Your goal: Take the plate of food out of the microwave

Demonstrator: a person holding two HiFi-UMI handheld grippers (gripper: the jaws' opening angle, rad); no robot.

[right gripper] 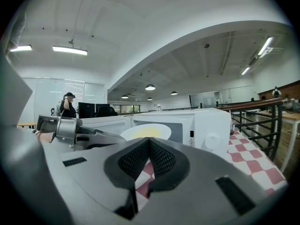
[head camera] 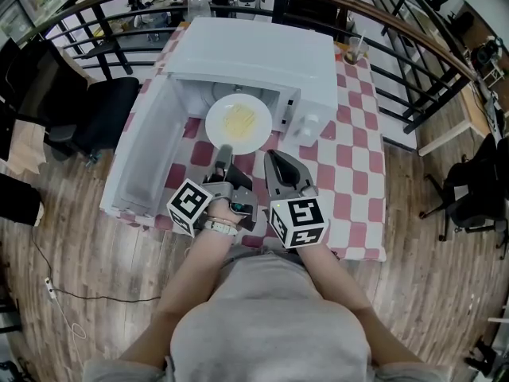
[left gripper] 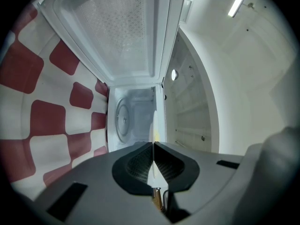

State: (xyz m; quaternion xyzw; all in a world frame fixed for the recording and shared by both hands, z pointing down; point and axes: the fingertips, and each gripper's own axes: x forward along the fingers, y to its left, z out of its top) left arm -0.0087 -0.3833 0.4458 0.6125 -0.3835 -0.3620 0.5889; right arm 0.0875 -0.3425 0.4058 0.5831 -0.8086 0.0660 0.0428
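Centrally, the left gripper [head camera: 224, 157] is clamped on the near rim of the plate [head camera: 216, 130]. Its jaws are almost together, with only the thin white edge between them. Beyond the jaw tips the plate, bearing yellow food [head camera: 238, 120], sits at the mouth of the microwave [head camera: 262, 62], whose door [head camera: 147, 153] stands open to the jaws' left. The right gripper [head camera: 273, 159] lies just beside the left, jaws fully together and holding nothing, above the checked tablecloth [head camera: 358, 157].

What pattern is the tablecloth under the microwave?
Red and white checks on the tablecloth, clearest in the head view.
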